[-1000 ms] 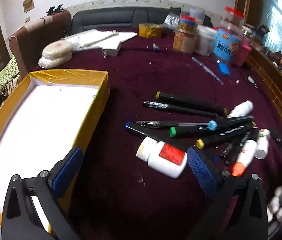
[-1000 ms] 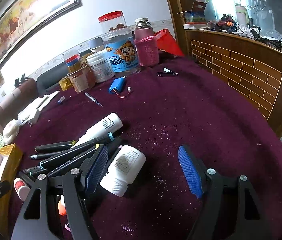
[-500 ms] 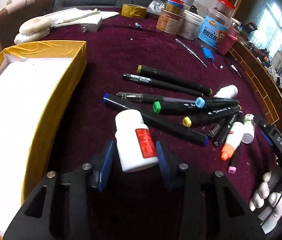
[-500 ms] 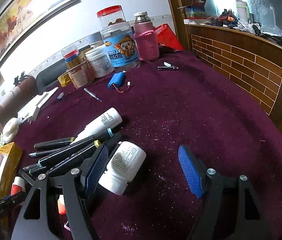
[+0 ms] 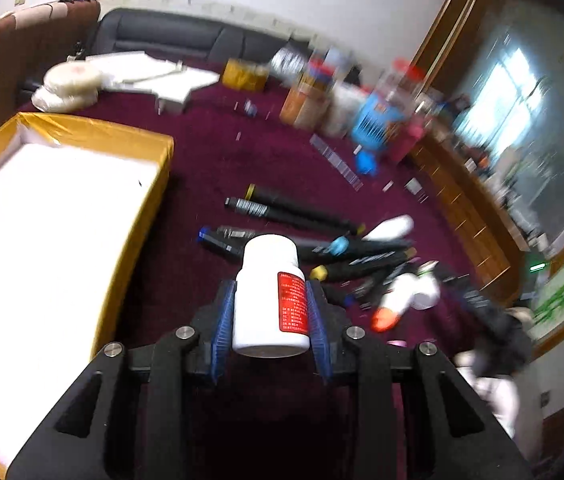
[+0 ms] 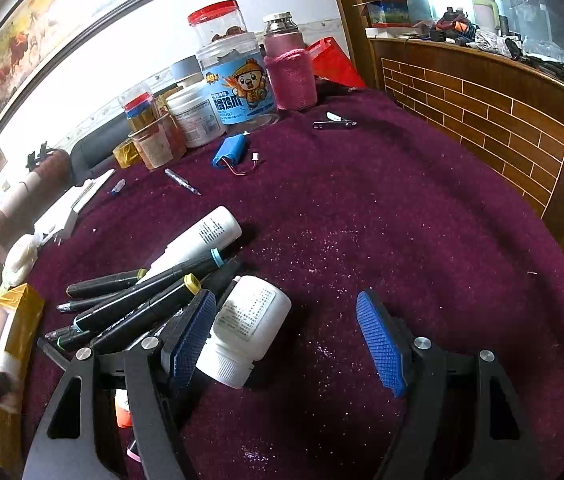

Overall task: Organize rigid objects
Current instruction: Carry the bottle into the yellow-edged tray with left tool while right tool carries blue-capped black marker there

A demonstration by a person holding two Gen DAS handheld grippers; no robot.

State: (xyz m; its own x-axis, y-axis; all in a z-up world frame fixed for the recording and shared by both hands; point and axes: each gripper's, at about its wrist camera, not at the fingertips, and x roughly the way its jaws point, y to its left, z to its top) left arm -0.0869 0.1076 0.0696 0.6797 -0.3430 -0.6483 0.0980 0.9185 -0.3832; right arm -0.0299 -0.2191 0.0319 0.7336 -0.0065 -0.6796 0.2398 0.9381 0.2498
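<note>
- Left gripper (image 5: 269, 320) is clenching a white red-labelled bottle (image 5: 268, 300), yellow-rimmed box (image 5: 94, 136) at ten o'clock.
- Right gripper (image 6: 285, 336) is gaping, released, white bottle (image 6: 248, 326) lying beside its left pad (image 6: 192, 334).

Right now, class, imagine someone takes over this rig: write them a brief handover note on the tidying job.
Left hand-held gripper: shut on the white bottle with the red label, lifted off the cloth beside the yellow-edged box.
Right hand-held gripper: open, low over the table; a second white bottle lies against its left pad.
Done: one bottle picked up, not yet boxed.
Left: box that bottle, the second one, the markers and the white tube.
</note>
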